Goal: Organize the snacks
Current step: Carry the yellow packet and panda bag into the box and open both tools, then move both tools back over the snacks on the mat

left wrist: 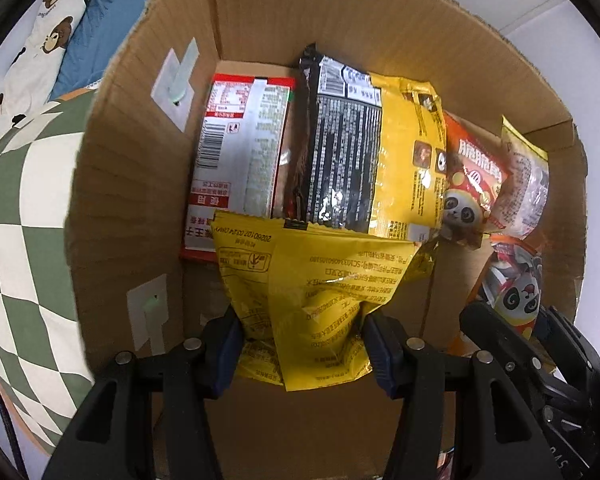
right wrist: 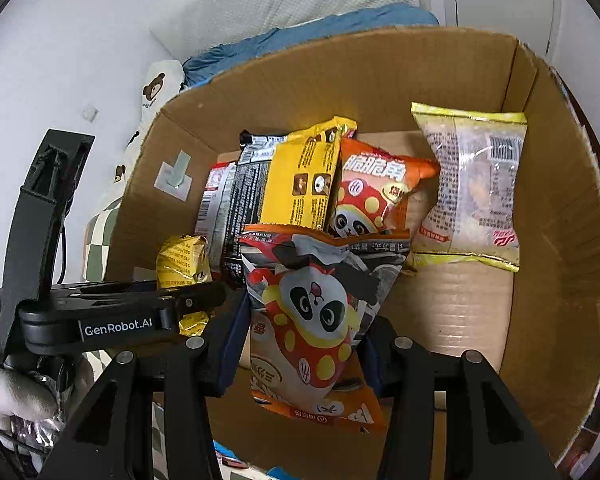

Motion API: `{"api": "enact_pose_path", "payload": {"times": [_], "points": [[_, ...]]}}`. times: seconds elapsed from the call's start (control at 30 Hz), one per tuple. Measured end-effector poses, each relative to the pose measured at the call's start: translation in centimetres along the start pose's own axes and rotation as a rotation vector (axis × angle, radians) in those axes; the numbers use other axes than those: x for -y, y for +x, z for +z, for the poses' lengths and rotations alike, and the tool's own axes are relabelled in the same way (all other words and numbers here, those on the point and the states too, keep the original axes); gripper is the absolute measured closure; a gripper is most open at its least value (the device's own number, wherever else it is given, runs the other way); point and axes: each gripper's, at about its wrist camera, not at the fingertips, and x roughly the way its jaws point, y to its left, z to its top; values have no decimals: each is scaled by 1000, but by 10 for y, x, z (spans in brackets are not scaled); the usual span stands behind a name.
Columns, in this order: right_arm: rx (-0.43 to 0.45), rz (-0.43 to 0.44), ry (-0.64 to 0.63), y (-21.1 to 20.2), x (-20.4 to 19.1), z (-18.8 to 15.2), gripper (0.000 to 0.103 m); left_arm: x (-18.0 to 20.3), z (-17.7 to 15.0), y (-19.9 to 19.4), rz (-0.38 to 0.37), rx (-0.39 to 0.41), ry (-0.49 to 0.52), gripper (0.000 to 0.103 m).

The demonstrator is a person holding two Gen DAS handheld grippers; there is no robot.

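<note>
A brown cardboard box (left wrist: 260, 12) (right wrist: 552, 320) holds several snack bags in a row. My left gripper (left wrist: 302, 344) is shut on a yellow snack bag (left wrist: 320, 280) and hangs inside the box near its front, in front of a red-and-white bag (left wrist: 236, 152) and a black-and-yellow bag (left wrist: 364, 152). My right gripper (right wrist: 302, 354) is shut on an orange panda snack bag (right wrist: 316, 320), just to the right of the left one. Behind it stand another orange panda bag (right wrist: 376, 196) and a clear yellow-edged bag (right wrist: 476, 196). The left gripper's body (right wrist: 112, 312) shows in the right wrist view, with the yellow bag (right wrist: 182, 264) in it.
A green-and-white checked cloth (left wrist: 24, 208) lies left of the box. A bear-print pillow (left wrist: 48, 32) and blue fabric (left wrist: 112, 8) sit behind it. Bare cardboard floor (right wrist: 456, 312) shows at the box's right front. A gloved hand (right wrist: 8, 396) holds the left gripper.
</note>
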Motion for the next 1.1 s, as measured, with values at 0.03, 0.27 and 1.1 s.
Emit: {"api": "enact_pose_path", "payload": {"times": [0.03, 0.27, 1.1], "points": [[-4, 2, 0, 1, 0, 0, 52, 1, 0, 2, 3, -2, 3, 51], [-83, 29, 21, 22, 4, 1, 32, 1, -2, 5, -8, -12, 2, 40], [107, -230, -14, -74, -7, -25, 8, 31, -61, -114, 79, 383, 64, 14]]}}
